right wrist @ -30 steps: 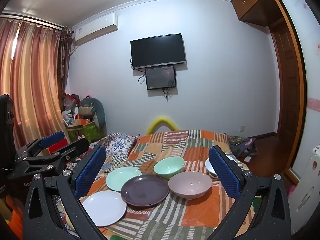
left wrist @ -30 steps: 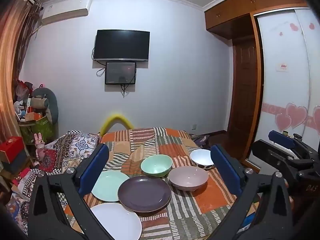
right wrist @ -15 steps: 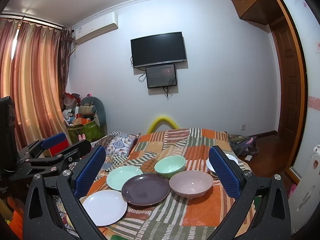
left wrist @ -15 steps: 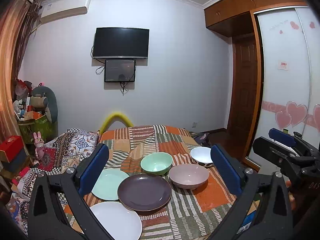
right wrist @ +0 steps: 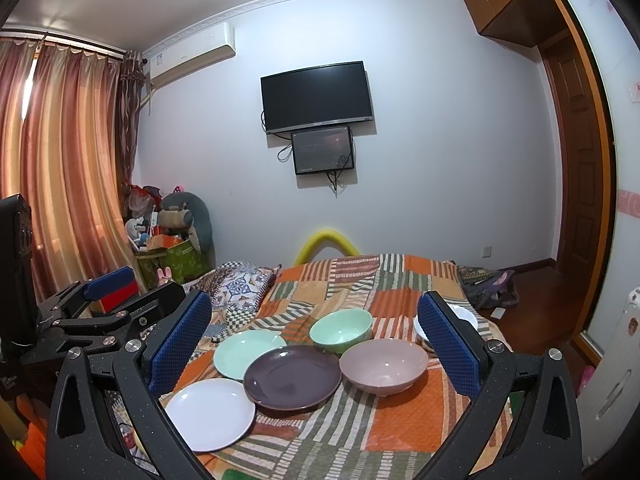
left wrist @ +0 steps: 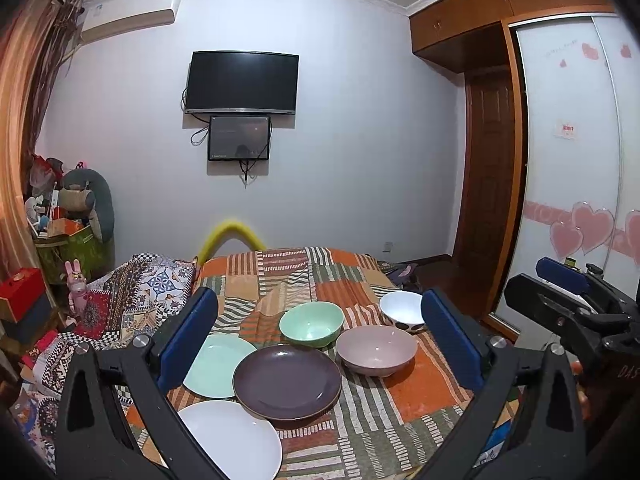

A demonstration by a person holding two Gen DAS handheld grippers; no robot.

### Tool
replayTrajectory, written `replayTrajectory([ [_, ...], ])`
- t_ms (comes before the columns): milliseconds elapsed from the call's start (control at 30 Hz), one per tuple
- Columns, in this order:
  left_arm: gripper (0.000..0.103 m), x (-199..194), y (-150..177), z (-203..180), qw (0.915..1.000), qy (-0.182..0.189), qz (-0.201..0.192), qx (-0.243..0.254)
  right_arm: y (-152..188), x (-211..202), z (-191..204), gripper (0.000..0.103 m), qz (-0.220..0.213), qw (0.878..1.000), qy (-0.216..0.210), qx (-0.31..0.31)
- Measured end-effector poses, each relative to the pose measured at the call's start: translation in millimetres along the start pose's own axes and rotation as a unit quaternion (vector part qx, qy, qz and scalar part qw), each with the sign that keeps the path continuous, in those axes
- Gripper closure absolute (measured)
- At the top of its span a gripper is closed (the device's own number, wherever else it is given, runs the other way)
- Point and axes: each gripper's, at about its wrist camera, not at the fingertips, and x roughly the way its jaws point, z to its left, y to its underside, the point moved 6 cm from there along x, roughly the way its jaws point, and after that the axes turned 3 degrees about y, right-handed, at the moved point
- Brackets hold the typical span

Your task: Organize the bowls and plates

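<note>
On the patchwork bed cover (left wrist: 348,280) lie a white plate (left wrist: 236,440), a mint plate (left wrist: 218,364), a dark purple plate (left wrist: 286,380), a mint bowl (left wrist: 311,323), a pink bowl (left wrist: 376,350) and a white spotted bowl (left wrist: 400,310). My left gripper (left wrist: 320,340) is open and empty, held above and short of the dishes. My right gripper (right wrist: 316,348) is open and empty too. The right wrist view shows the white plate (right wrist: 210,412), mint plate (right wrist: 248,354), purple plate (right wrist: 292,376), mint bowl (right wrist: 340,330) and pink bowl (right wrist: 384,366); the white bowl (right wrist: 466,314) is half hidden behind a finger.
A patterned pillow (left wrist: 152,284) lies left of the dishes. Boxes and stuffed toys (left wrist: 72,216) stand at the left wall. A wardrobe (left wrist: 568,160) and door are on the right. A TV (left wrist: 244,82) hangs on the far wall. A yellow foam tube (left wrist: 230,232) arches behind the bed.
Both cameras have shifted slightly, with the dishes sitting a little higher in view. Both grippers stay open; no dish has moved.
</note>
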Motion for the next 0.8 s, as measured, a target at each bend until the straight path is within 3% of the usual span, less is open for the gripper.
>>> replayTrajectory([
  [800,0.0,2.1,2.0,6.2,0.9999,-0.001,0.001,-0.011,0.0,-0.2,0.1,0.0,0.0,1.0,-0.001,0.001],
])
